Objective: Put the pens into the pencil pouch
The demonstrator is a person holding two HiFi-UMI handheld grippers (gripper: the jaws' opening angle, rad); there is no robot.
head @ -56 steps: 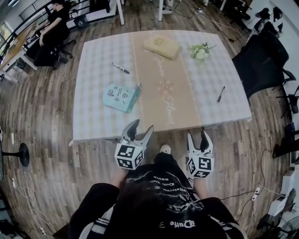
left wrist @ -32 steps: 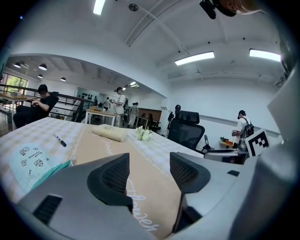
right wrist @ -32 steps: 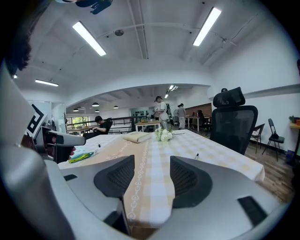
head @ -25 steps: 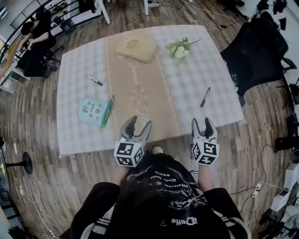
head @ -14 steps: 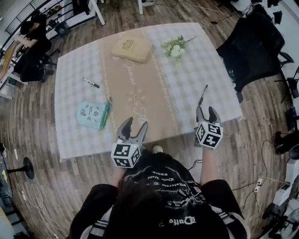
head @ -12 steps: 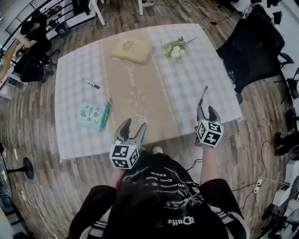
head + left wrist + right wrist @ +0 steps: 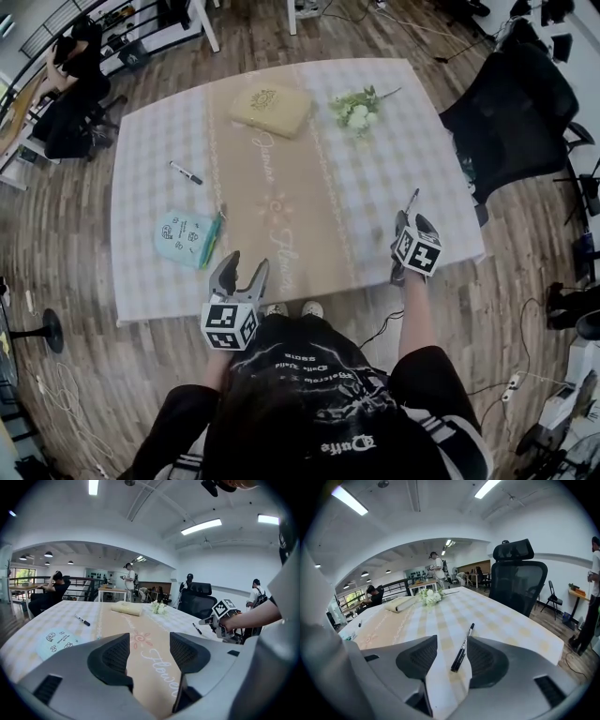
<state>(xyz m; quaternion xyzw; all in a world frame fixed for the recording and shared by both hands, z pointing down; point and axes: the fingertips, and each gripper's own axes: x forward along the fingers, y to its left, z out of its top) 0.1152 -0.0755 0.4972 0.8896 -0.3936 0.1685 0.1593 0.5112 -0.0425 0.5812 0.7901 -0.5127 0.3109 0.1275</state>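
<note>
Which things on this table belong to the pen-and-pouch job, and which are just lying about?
Job: black pen near the table's right edge, between the closing jaws of the right hand-held gripper; black marker; teal pencil pouch.
Lying about: tan pad, white flowers, office chair.

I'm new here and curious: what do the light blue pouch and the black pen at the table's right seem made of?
The light blue pouch looks like soft matte fabric, perhaps vinyl: it lies flat, printed with small drawings. The black pen looks like hard plastic, slightly glossy, with white print along its barrel.
</note>
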